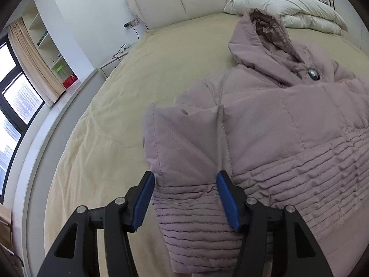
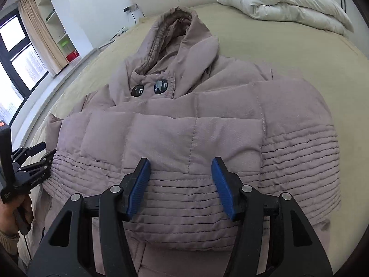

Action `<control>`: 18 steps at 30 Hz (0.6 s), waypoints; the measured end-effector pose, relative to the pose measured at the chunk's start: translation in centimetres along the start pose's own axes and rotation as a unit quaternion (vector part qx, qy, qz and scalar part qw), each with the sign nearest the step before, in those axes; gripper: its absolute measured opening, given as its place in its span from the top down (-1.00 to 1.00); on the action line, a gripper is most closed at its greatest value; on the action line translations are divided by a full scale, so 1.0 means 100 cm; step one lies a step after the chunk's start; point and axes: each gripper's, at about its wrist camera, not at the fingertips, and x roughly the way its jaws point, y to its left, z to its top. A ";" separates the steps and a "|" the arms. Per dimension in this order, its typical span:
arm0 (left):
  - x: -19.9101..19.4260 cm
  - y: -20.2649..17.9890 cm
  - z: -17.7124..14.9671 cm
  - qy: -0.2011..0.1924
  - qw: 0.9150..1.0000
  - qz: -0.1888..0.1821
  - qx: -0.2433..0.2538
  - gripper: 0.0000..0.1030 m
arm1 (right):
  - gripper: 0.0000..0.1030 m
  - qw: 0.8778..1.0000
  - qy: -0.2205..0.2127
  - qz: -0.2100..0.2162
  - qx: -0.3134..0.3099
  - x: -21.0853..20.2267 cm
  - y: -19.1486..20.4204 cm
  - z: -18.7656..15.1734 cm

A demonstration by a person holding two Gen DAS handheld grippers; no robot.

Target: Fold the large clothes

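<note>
1. Your left hand-held gripper (image 1: 185, 180) and right hand-held gripper (image 2: 181, 166) both gape wide, holding nothing.
2. Jacket (image 2: 184, 124) lies on the bed (image 1: 110, 115), sleeves folded in.
3. Puffy padding may spring open, undoing your fold.

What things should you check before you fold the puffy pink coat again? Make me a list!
1. Left gripper open: ok, its jaws stand wide apart around a folded edge of the coat.
2. Right gripper open: ok, jaws wide apart over the ribbed hem.
3. Either gripper pinching fabric: cannot tell whether the pads touch the cloth.
4. Sleeves folded in: ok, both lie across the front.
5. Hood flat: not ok, it stands puffed up toward the headboard.
6. Room to fold upward: ok, bare bed lies beside the coat; the duvet sits apart from it.
</note>
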 end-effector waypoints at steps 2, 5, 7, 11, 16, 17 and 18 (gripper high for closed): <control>-0.017 0.012 0.012 -0.019 0.999 -0.019 -0.023 -0.19 | -0.09 0.998 -0.012 0.041 0.052 -0.014 -0.015 0.018; -0.027 0.021 0.053 -0.043 0.997 -0.052 -0.039 -0.68 | -0.56 0.993 -0.050 0.057 0.095 -0.027 -0.037 0.058; -0.016 0.021 0.090 -0.042 0.994 -0.086 -0.047 -0.71 | -0.57 0.991 -0.056 0.062 0.101 -0.020 -0.047 0.091; 0.022 0.000 0.168 -0.020 0.987 -0.142 -0.066 -0.71 | -0.57 0.994 -0.036 0.064 0.087 0.024 -0.054 0.153; 0.062 -0.078 0.234 -0.010 0.989 -0.146 -0.014 -0.71 | -0.57 0.988 -0.034 0.077 0.133 0.064 -0.066 0.201; 0.070 -0.097 0.242 -0.013 0.991 -0.135 0.009 -0.73 | -0.57 0.988 -0.037 0.076 0.131 0.068 -0.067 0.205; 0.079 -0.111 0.247 -0.010 0.992 -0.123 0.020 -0.75 | -0.57 0.989 -0.036 0.073 0.126 0.073 -0.068 0.208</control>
